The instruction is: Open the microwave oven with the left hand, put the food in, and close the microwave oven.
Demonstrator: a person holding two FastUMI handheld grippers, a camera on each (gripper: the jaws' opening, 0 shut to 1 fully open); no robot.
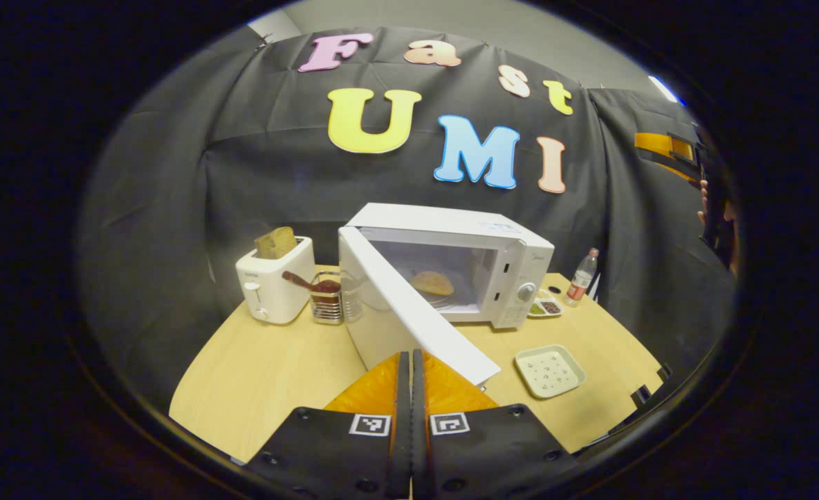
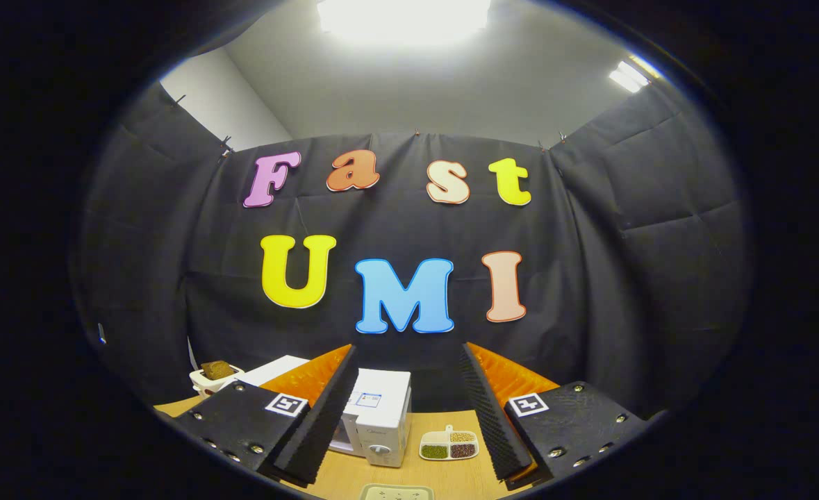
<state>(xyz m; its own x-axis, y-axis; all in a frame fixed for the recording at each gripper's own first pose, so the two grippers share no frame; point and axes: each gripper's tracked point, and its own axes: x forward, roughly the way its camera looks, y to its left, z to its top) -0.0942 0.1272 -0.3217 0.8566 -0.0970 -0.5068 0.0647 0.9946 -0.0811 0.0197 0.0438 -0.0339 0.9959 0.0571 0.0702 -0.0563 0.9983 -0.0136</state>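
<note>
Left gripper pressed together, right gripper spread, boxy white microwave door ajar

place: staged kitchen booth | cloth wall, toaster, microwave

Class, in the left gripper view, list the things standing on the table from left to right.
Toaster → jar with spoon → microwave, door open → divided snack dish → bottle. The square plate lies nearer, in front of the microwave's right end.
</note>
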